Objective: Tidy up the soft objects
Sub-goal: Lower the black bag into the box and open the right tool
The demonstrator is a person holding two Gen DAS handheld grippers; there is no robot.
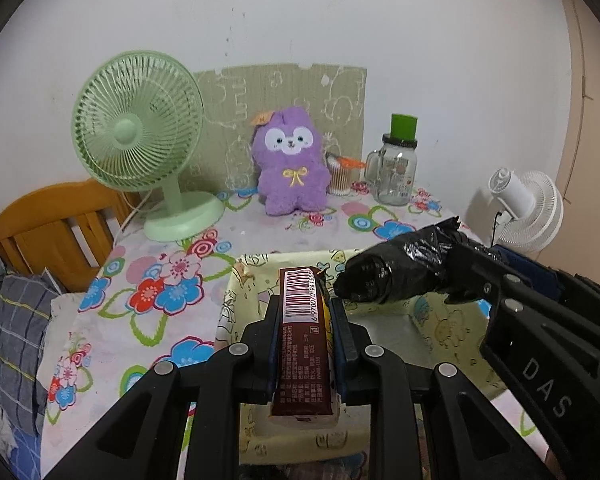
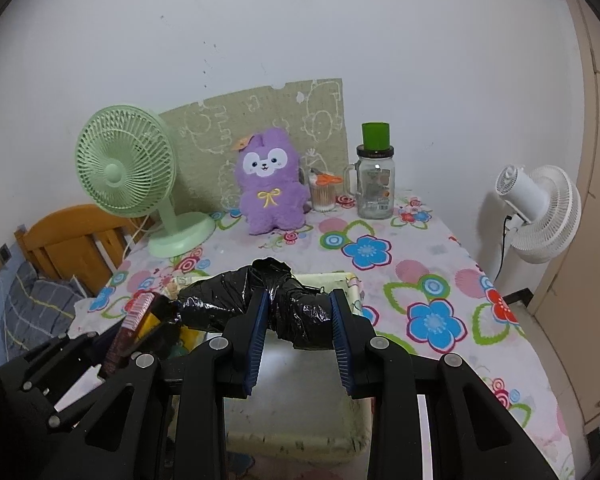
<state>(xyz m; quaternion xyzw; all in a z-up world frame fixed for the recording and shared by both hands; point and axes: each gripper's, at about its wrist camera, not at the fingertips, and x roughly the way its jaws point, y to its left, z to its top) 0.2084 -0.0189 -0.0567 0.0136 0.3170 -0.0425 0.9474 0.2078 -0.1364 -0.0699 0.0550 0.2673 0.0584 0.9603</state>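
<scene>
Floral table [image 1: 148,292] carried a fabric bin [image 1: 452,320]. Your left gripper [image 1: 305,312] clamped a brown packet [image 1: 300,344]; your right gripper [image 2: 300,312] pinched a black bag roll [image 2: 300,320].

We count two fans [image 2: 126,170] [image 2: 540,208], one purple plush toy [image 2: 270,186], one glass jar [image 2: 375,184] and one cup of cotton swabs [image 2: 323,192] beside the toy, plus one basket [image 1: 452,320].

A table with a flowery cloth [image 2: 440,280] fills the middle. At its back stand a green fan [image 2: 128,176], a purple plush bunny [image 2: 270,188], a small cup of sticks [image 2: 323,194] and a glass jar [image 2: 375,188]. A pale yellow basket [image 1: 452,320] sits at the bottom.
</scene>
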